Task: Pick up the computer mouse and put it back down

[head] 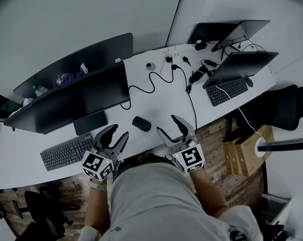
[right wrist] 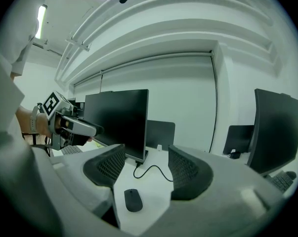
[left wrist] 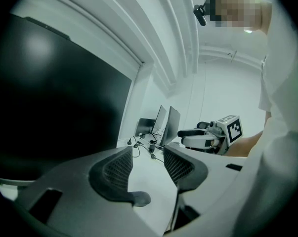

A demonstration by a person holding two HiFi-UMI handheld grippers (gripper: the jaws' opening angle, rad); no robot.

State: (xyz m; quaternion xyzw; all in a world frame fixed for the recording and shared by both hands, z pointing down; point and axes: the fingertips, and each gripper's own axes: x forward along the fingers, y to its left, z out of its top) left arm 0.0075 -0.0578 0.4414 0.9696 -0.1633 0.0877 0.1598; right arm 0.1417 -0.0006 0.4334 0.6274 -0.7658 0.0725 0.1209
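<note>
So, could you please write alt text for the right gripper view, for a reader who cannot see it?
The right tongs stand open and empty over a white desk, with a black computer mouse lying on it just ahead, between the two jaws. Behind stands a dark monitor, a black cable trailing from its base.

mouse (head: pixel 141 123) on desk (head: pixel 161 104) — keyboard (head: pixel 67 152) left, monitor (head: pixel 71 102) behind

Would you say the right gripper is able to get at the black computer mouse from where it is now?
Probably yes: the right gripper is open, the black oval computer mouse lies just ahead of its jaws on the white desk, and nothing sits between them.
</note>
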